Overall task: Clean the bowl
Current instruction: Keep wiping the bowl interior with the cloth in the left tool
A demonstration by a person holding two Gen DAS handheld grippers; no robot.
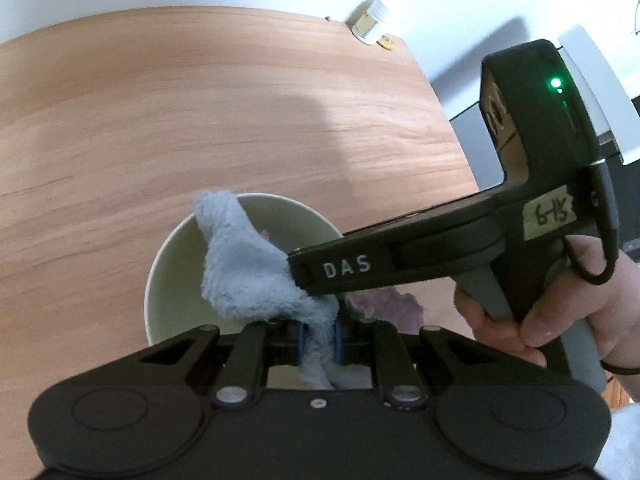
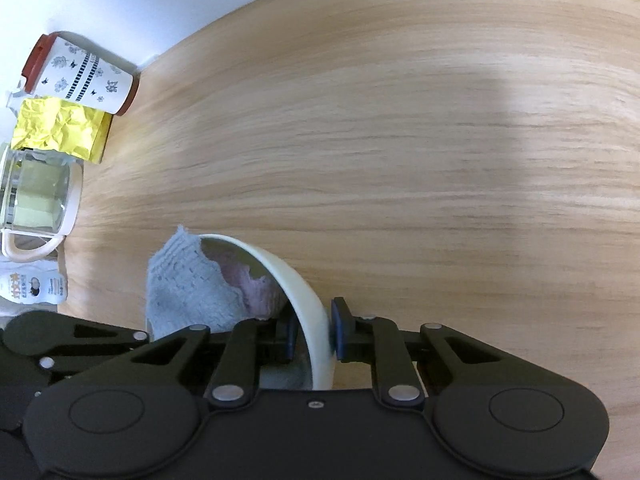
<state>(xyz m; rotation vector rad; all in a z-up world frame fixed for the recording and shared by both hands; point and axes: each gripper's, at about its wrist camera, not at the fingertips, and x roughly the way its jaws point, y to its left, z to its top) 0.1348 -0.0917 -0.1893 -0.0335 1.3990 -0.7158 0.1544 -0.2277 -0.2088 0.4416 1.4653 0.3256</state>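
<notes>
The round, cream-white bowl (image 1: 176, 264) sits on the light brown wooden table (image 1: 200, 120), near the edge closest to the person. A fluffy light blue cloth (image 1: 248, 264) lies inside it and sticks up over the rim. There is also something soft and pale pink (image 2: 256, 284) in the bowl under the blue cloth. I cannot tell if it is a second cloth or the other side of the same one.

The left gripper (image 1: 319, 338) has its two blue-padded tongs pressed together on the blue cloth. The right gripper (image 2: 314, 330) has its tongs clamped on the bowl's wall, one pad inside and one pad outside, so it holds the bowl steady. The left view shows the person's right hand (image 1: 540, 304) around that gripper's handle.

At the far left of the table stand a white cup with black flowers and a red lid (image 2: 80, 74), a crumpled yellow packet (image 2: 60, 128), a glass mug with a white handle (image 2: 36, 208) and a small white bottle (image 2: 36, 286).

What could go wrong: if the cloth is pushed too hard, the bowl could slip out of the right tongs or tip over. The cloth is held by only a small bit, so it could pull free while rubbing. The bowl is near the table edge, so a hard push might slide it off.
</notes>
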